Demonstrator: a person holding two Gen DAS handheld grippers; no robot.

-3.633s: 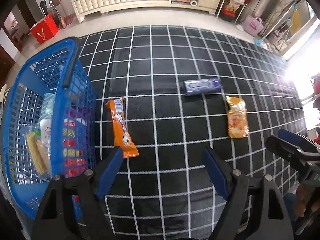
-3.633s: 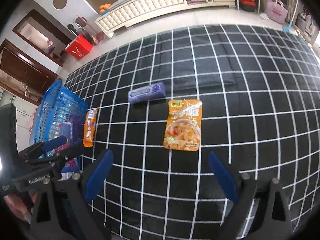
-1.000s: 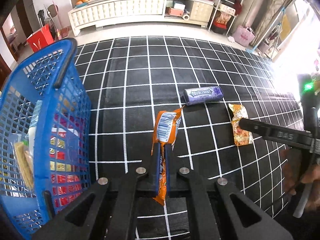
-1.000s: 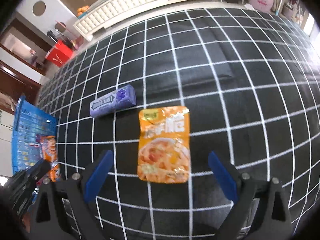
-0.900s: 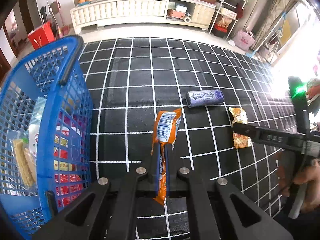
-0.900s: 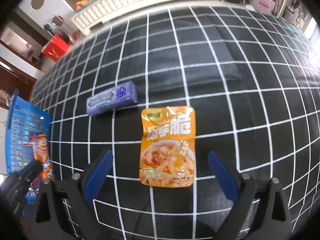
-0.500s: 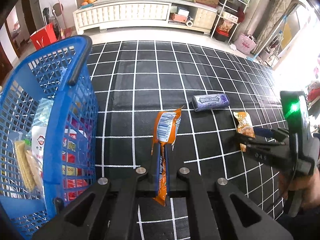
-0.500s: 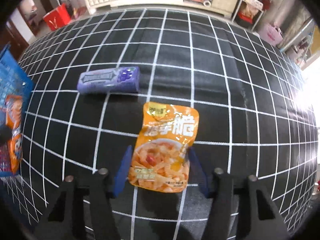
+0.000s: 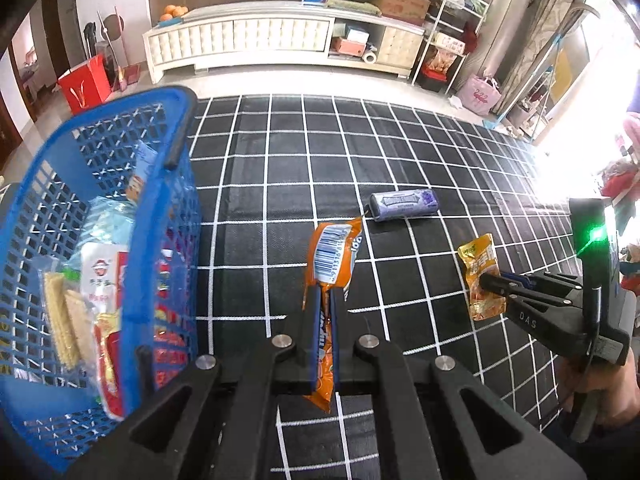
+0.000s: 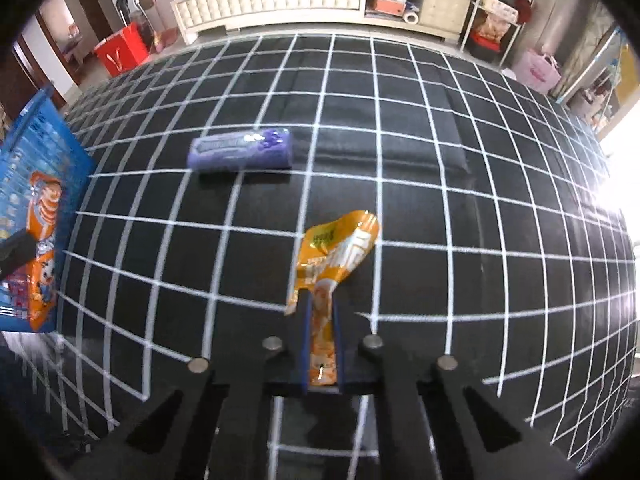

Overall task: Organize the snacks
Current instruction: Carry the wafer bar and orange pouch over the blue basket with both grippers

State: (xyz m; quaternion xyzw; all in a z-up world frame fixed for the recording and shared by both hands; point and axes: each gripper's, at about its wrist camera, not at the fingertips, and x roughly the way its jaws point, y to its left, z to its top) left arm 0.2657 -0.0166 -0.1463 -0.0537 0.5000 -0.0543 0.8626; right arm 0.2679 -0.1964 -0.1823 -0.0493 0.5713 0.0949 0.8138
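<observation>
My left claw (image 9: 326, 300) pinches the orange snack bar (image 9: 330, 264), my right claw (image 10: 322, 312) the crumpled orange pouch (image 10: 336, 252) — either thin wrapper could slip short of the blue basket (image 9: 160, 216).

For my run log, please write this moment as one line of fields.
left tongs: shut on orange wrapper | right tongs: shut on yellow pouch | purple pack: on mat | basket: left side
</observation>
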